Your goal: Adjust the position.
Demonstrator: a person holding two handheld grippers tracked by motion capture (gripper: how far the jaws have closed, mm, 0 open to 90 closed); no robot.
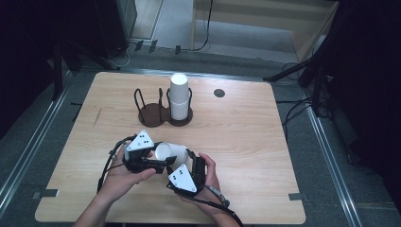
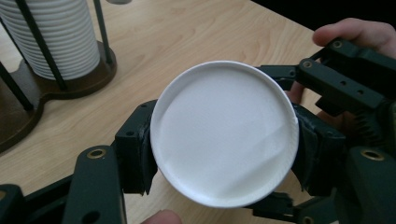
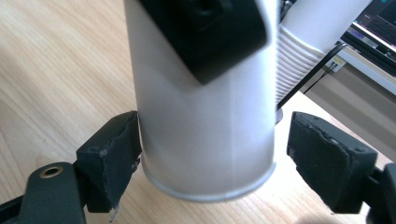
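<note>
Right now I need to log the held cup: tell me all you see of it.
The cup is white, plain and looks like paper, with a side seam, a rolled rim and a recessed round base. It lies sideways above the table. The left gripper clamps its base end; the right gripper flanks its rim end, one pad clearly apart.

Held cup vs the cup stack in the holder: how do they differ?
The held cup lies on its side between the claws; the cup stack stands upright in the wire holder. The held cup is a single cup off the table, its base clamped by the left claw; the stack is many nested cups, its ribbed rims showing, resting untouched. Both are plain white paper cups.
</note>
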